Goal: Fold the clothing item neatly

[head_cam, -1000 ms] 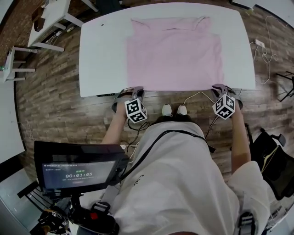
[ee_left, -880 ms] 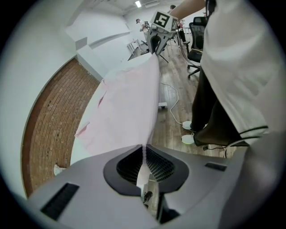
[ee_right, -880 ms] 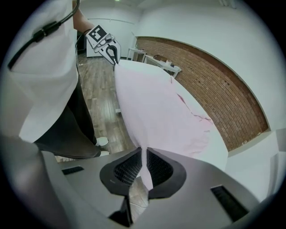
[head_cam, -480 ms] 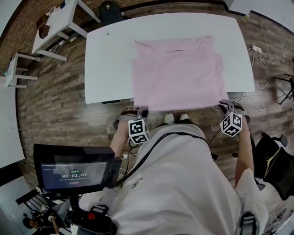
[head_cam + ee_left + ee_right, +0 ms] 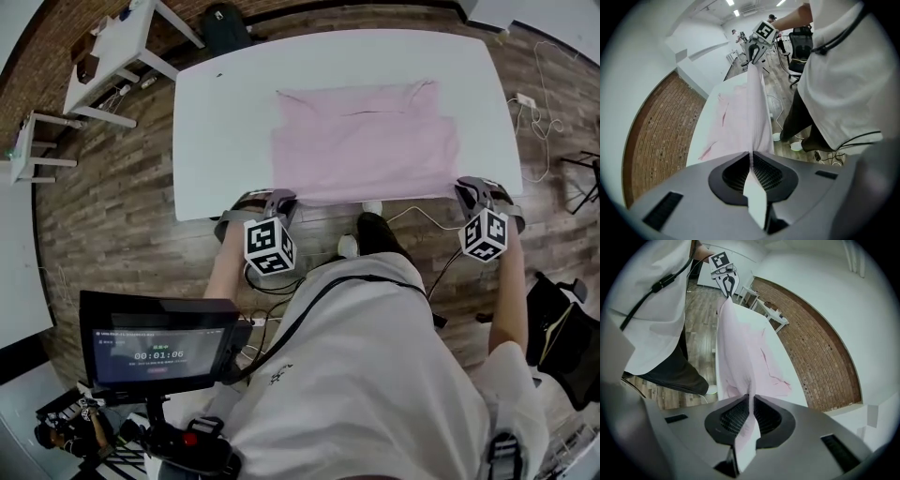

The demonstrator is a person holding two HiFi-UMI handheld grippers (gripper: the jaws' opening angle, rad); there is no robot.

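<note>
Pink fabric, a flat rectangular clothing item (image 5: 366, 141), lies spread over the middle of the white table (image 5: 225, 122). Its near hem is raised off the tabletop and drawn into a straight line along the table's near edge, strung between the two grippers.

The left gripper (image 5: 272, 199) has its fingers (image 5: 733, 176) closed tight on the hem's left corner, with a flap of pink cloth poking through behind them. The right gripper (image 5: 473, 187) has its fingers (image 5: 776, 416) clamped the same way on the right corner. Both grippers point downward.

The person in the white shirt (image 5: 366, 375) stands at the table's near side on a wood-plank floor (image 5: 122, 225). A small screen (image 5: 159, 342) sits at the person's left. A brick wall (image 5: 661, 131) runs beyond the table.
</note>
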